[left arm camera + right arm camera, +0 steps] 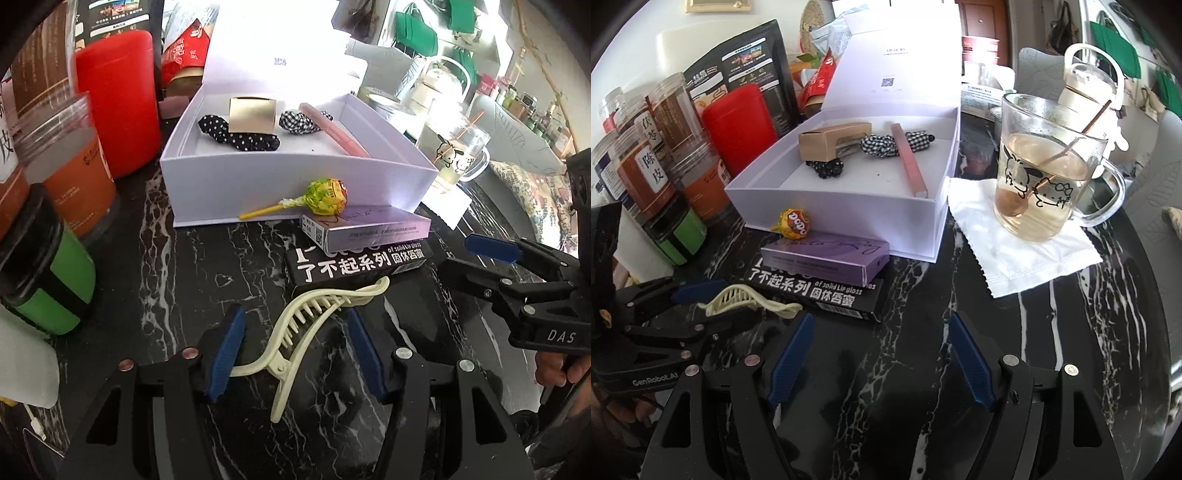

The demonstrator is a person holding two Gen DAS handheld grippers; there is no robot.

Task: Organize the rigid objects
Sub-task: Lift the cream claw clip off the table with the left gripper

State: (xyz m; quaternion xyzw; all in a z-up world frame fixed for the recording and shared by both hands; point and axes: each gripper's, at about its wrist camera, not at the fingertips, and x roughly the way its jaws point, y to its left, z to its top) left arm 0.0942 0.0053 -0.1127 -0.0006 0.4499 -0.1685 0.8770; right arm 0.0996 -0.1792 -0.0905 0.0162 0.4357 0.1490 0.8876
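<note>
A cream hair claw clip lies on the black marble table between the jaws of my left gripper. Its handle touches the left pad and a gap shows at the right pad. The clip's tip rests against a black lip-gloss box with a purple box stacked on it and a lollipop behind. An open white box holds a gold carton, two scrunchies and a pink tube. My right gripper stands open over bare table.
A glass mug of liquid with a spoon stands on a white napkin right of the box. A red canister, several jars and a green-and-black can crowd the left side. The table's rounded edge runs along the right.
</note>
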